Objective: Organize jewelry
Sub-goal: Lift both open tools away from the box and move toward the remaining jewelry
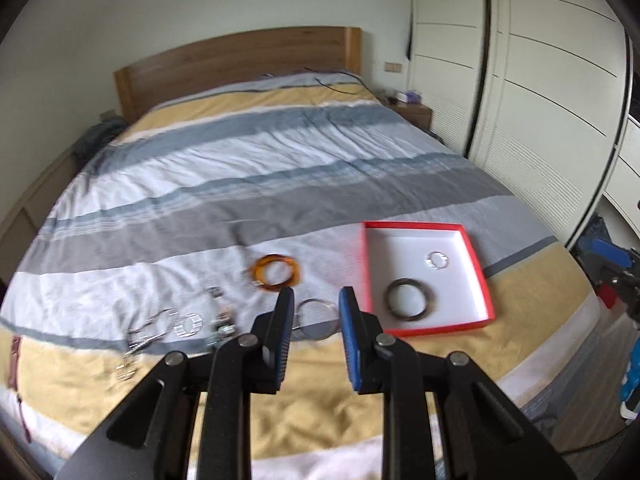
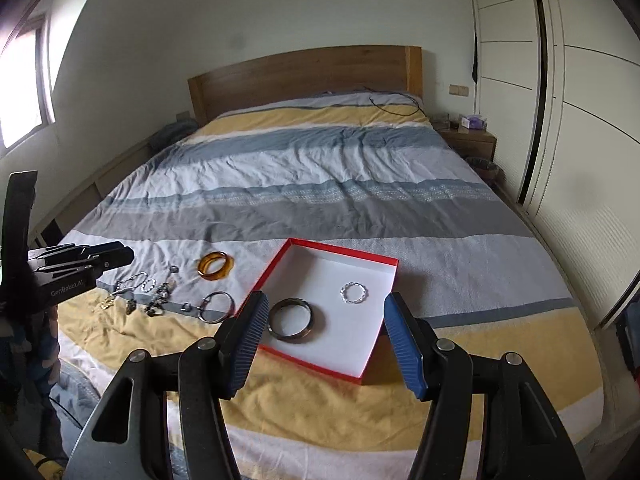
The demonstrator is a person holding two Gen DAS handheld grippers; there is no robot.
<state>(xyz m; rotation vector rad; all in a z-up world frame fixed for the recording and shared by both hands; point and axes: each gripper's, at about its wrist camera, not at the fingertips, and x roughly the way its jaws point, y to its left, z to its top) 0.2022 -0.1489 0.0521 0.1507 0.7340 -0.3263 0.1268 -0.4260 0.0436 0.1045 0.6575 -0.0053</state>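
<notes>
A red-rimmed box point(image 2: 256, 286) point(image 1: 365, 264) with a white floor lies on the striped bedspread. In it are a dark bangle point(image 2: 290, 320) point(image 1: 410, 300) and a silver twisted ring point(image 2: 353, 293) point(image 1: 439, 260). Left of the box lie an amber bangle point(image 2: 215, 265) point(image 1: 276, 272), a thin silver hoop point(image 2: 218, 306) point(image 1: 316, 316) and several small silver pieces point(image 2: 148, 292) point(image 1: 180, 324). My left gripper point(image 1: 317, 292) hangs open and empty above the hoop, well off the bed. My right gripper point(image 2: 327, 296) is open and empty, high above the box. The left gripper point(image 2: 124, 255) also shows at the left edge of the right wrist view.
The bed point(image 2: 320, 184) runs back to a wooden headboard point(image 2: 304, 76). A black cable point(image 2: 396, 106) lies near the pillows. White wardrobe doors point(image 2: 580, 140) line the right side, with a nightstand point(image 2: 472, 140) beside them. A window point(image 2: 24, 92) is on the left wall.
</notes>
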